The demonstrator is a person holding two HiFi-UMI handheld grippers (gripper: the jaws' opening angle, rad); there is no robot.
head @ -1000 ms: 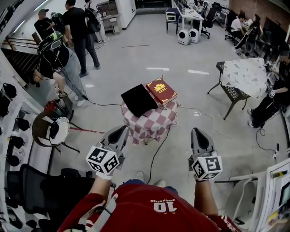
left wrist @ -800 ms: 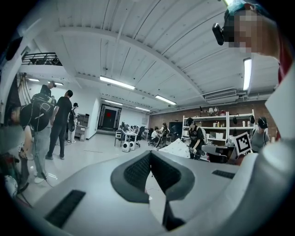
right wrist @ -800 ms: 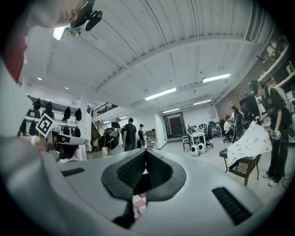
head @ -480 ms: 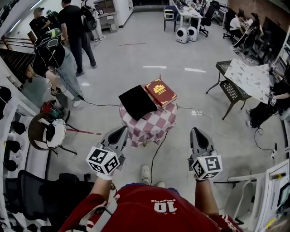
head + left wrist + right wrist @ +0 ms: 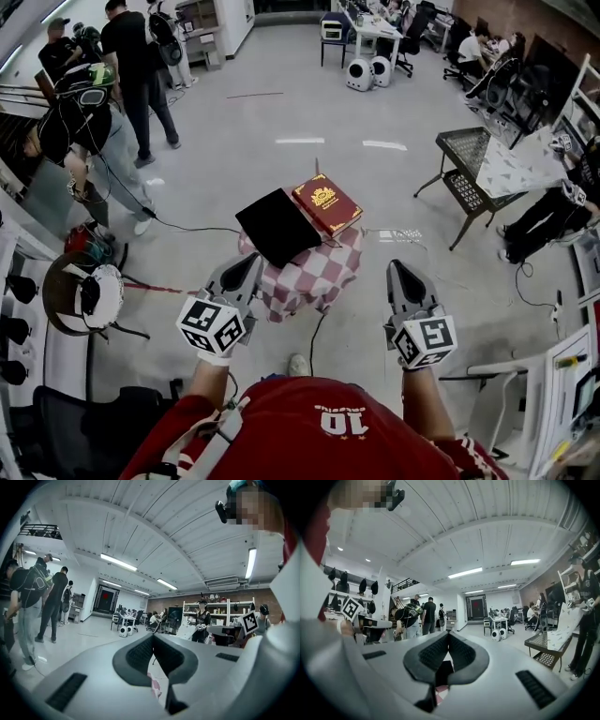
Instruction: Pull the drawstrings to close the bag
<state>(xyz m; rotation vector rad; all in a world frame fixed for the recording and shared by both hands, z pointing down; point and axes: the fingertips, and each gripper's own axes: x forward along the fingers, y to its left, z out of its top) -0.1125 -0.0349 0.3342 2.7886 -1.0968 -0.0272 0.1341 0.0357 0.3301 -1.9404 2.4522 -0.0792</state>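
The left gripper and right gripper are held empty, jaws together. The bag lies on the table, at the book's 8 o'clock. Its drawstrings cannot be made out, so plain fabric may be seized instead, or the book knocked.

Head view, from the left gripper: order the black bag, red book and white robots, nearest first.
From the left gripper:
1. Black bag, left on the table.
2. Red book, right of the bag.
3. White robots, far beyond the table.
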